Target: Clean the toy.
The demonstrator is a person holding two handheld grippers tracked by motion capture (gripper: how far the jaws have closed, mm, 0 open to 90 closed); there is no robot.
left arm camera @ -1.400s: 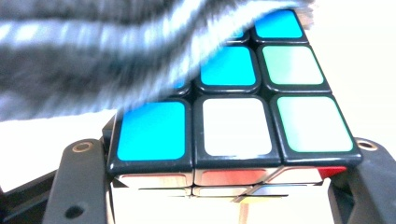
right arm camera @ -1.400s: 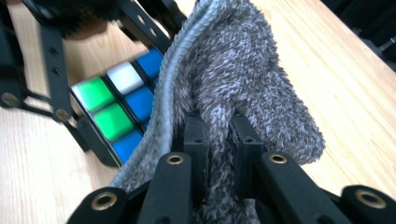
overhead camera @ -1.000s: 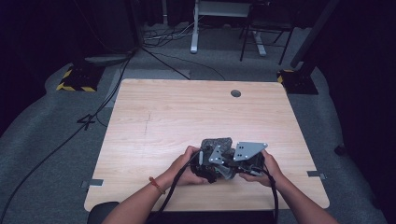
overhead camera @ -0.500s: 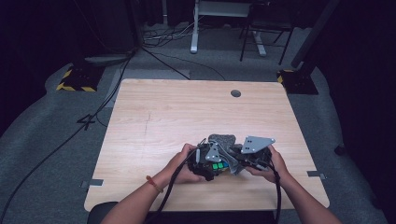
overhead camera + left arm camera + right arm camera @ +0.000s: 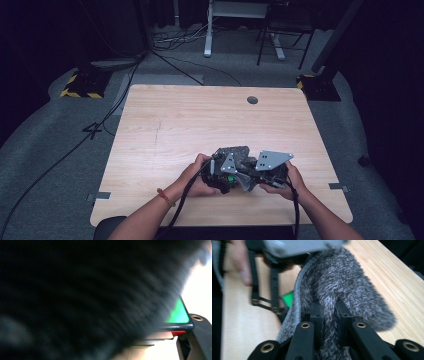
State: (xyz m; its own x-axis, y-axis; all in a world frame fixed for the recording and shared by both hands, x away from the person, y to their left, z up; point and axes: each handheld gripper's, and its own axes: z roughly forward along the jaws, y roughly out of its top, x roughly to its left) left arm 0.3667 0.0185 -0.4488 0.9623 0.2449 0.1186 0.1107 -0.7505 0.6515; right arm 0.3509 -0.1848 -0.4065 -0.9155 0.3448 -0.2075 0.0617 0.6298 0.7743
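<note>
The grey fuzzy cloth (image 5: 342,287) lies bunched at the table's (image 5: 200,115) near edge, its long axis running away from the right gripper (image 5: 329,312), whose jaws clamp a fold. The left gripper (image 5: 220,172) jaws are closed against the cloth.

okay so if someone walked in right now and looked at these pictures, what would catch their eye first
Probably the fuzzy grey cloth, bunched near the front edge of the wooden table between the person's two hands. The right gripper has its black jaws pinched shut on a fold of it, and the left gripper sits pressed close against the same bundle. A small bright green patch glows beside the cloth.
</note>
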